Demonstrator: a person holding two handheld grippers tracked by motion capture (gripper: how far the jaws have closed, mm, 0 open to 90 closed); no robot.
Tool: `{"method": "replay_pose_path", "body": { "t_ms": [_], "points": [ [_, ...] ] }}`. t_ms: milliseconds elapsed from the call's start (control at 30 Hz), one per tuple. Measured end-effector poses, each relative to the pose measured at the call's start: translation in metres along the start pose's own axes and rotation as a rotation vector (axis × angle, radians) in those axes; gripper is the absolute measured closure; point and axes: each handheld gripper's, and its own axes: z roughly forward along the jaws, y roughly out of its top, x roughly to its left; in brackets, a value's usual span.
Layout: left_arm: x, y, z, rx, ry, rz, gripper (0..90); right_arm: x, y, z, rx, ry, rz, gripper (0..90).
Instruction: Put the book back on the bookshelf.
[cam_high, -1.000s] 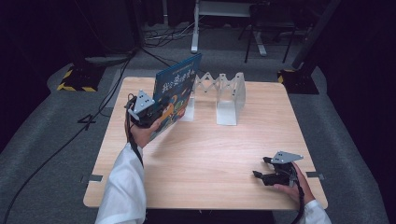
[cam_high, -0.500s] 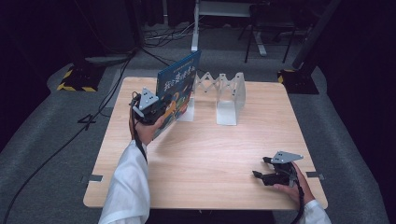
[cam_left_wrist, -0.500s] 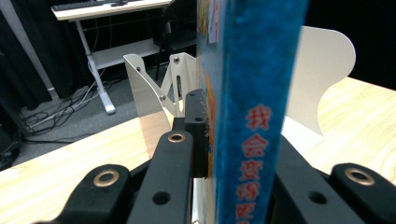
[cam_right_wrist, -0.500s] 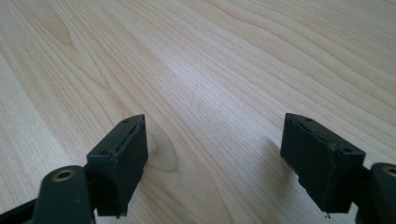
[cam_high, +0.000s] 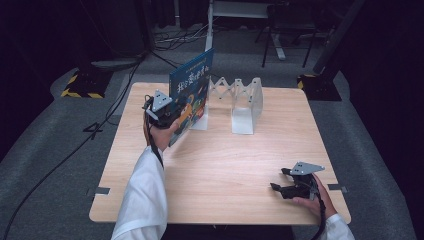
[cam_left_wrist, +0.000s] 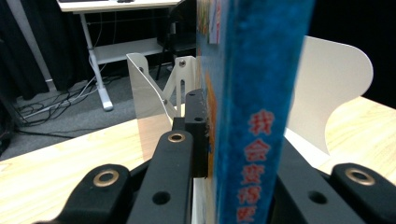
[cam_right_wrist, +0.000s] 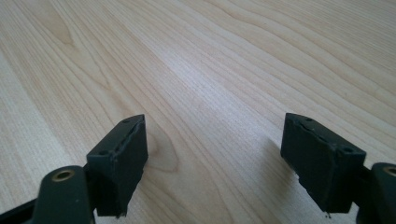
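Note:
A blue picture book stands upright and a little tilted at the left end of a white folding book rack at the back of the table. My left gripper is shut on the book's near lower corner. In the left gripper view the blue spine with red characters rises between the jaws, and the rack's white dividers stand right behind it. My right gripper rests near the table's front right edge, open, with bare wood between its jaws.
The wooden table spreads wide between the two hands. Beyond its far edge lie cables, a white desk frame and dark stands on the grey floor.
My left gripper has carried the book to the right, closer to the rack's left end. The right gripper has stayed where it was.

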Motion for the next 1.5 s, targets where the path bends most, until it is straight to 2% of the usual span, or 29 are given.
{"method": "replay_pose_path", "body": {
  "t_ms": [133,367,633,767,1000,1133,1233,1333,1500],
  "points": [
    [0.000,-0.001,0.004,-0.006,0.006,-0.010,82.8,0.000,0.000,0.000,-0.002,0.000,0.000,23.1],
    [-0.003,-0.010,0.015,-0.033,0.040,-0.061,82.7,0.000,0.000,0.000,-0.004,0.002,-0.001,23.0],
    [-0.009,-0.018,0.024,-0.014,0.071,-0.048,82.6,0.001,0.000,0.000,-0.004,0.003,-0.002,23.0],
    [-0.008,-0.020,0.027,-0.019,0.084,-0.075,82.6,0.001,0.000,0.000,-0.004,0.003,-0.003,23.0],
    [-0.005,-0.023,0.025,-0.019,0.093,-0.092,82.1,0.001,0.000,0.000,-0.004,0.003,-0.003,23.0],
    [-0.003,-0.025,0.023,-0.016,0.091,-0.092,81.4,0.001,-0.001,0.000,-0.005,0.004,-0.005,23.0],
    [-0.002,-0.026,0.022,-0.010,0.110,-0.095,80.0,0.001,-0.001,0.000,-0.006,0.004,-0.004,22.8],
    [-0.001,-0.026,0.022,-0.001,0.103,-0.083,79.7,0.001,-0.001,0.000,-0.007,0.004,-0.004,22.8],
    [-0.003,-0.026,0.021,0.012,0.114,-0.057,78.5,0.001,-0.001,0.000,-0.007,0.004,-0.003,22.8]
  ]
}}
